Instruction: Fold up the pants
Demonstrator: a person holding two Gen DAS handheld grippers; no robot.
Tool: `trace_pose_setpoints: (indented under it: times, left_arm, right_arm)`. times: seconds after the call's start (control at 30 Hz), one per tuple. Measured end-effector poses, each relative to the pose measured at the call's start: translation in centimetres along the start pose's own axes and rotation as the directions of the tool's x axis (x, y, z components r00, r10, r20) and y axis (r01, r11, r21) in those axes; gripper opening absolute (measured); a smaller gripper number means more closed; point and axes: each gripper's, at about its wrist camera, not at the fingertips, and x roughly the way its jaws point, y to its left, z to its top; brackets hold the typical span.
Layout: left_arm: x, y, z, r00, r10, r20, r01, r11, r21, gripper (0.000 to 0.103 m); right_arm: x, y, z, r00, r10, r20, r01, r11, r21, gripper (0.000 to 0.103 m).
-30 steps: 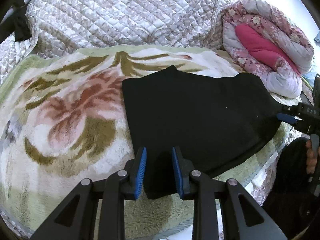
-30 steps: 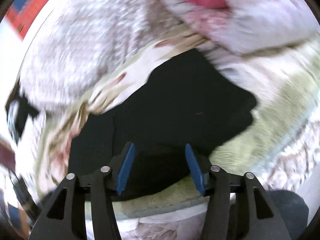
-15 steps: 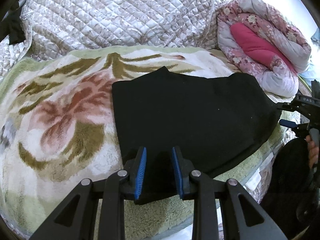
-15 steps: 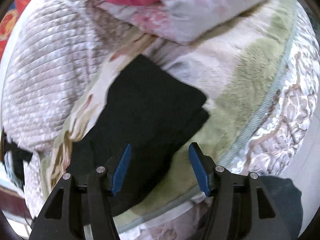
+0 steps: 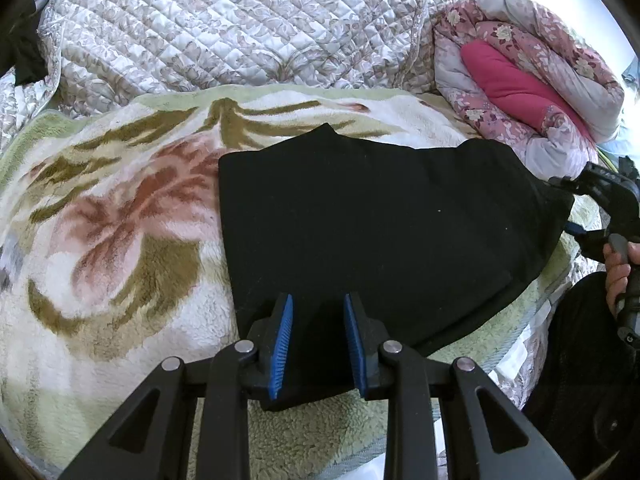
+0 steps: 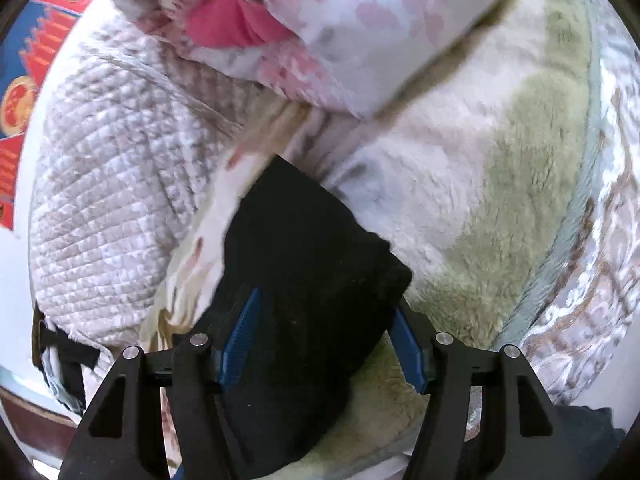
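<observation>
Black pants lie folded flat on a floral fleece blanket. My left gripper is open, its blue pads either side of the pants' near left corner, just above the cloth. My right gripper is open wide and straddles the pants' right end; it also shows at the right edge of the left wrist view, held by a hand. Neither gripper holds the cloth.
A quilted beige cover is piled behind the blanket. A rolled pink floral duvet lies at the back right. The bed's front edge runs near the pants' lower right side. A red and blue poster hangs at left.
My right gripper has moved in over the pants' right end, open throughout. My left gripper has stayed open at the near corner, shifting slightly.
</observation>
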Motion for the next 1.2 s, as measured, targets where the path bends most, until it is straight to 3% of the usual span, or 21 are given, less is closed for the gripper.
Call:
trace_pose_setpoints:
  times: [0.17, 0.33, 0.53, 0.67, 0.87, 0.97, 1.07, 1.2]
  left_arm:
    - [0.0, 0.0, 0.0, 1.000, -0.001, 0.005, 0.001, 1.000, -0.007, 0.031]
    - [0.1, 0.1, 0.0, 1.000, -0.011, 0.010, 0.011, 1.000, -0.013, 0.031]
    - [-0.3, 0.9, 0.4, 0.999, -0.007, 0.040, 0.009, 0.999, -0.041, 0.031]
    - [-1.0, 2.9, 0.7, 0.997, 0.017, 0.070, -0.010, 0.995, -0.096, 0.031]
    - [-3.0, 6.3, 1.0, 0.990, 0.072, 0.119, -0.050, 0.984, -0.172, 0.031]
    - [-3.9, 7.7, 0.9, 0.985, 0.098, 0.139, -0.068, 0.976, -0.205, 0.031]
    - [-4.6, 8.8, 0.6, 0.982, 0.114, 0.149, -0.077, 0.968, -0.237, 0.031]
    - [-4.7, 9.9, -0.1, 0.982, 0.118, 0.144, -0.077, 0.962, -0.263, 0.031]
  right_arm:
    - [0.5, -0.1, 0.3, 1.000, 0.011, 0.007, -0.011, 1.000, 0.025, 0.063]
    - [-0.1, 1.6, 0.5, 0.999, 0.054, 0.006, -0.054, 0.996, -0.066, 0.026]
    - [-1.9, 7.0, 0.0, 0.988, 0.156, -0.018, -0.156, 0.956, -0.248, 0.024]
    - [-2.3, 12.7, -1.9, 0.972, 0.219, -0.088, -0.236, 0.889, -0.391, 0.024]
    - [-0.3, 19.3, -9.3, 0.930, 0.251, -0.270, -0.364, 0.739, -0.566, 0.024]
    - [2.7, 20.8, -13.9, 0.894, 0.204, -0.400, -0.425, 0.673, -0.606, 0.024]
    - [7.1, 20.4, -19.1, 0.855, 0.059, -0.515, -0.434, 0.624, -0.650, 0.024]
    - [7.6, 20.0, -21.2, 0.875, 0.016, -0.484, -0.408, 0.562, -0.719, 0.025]
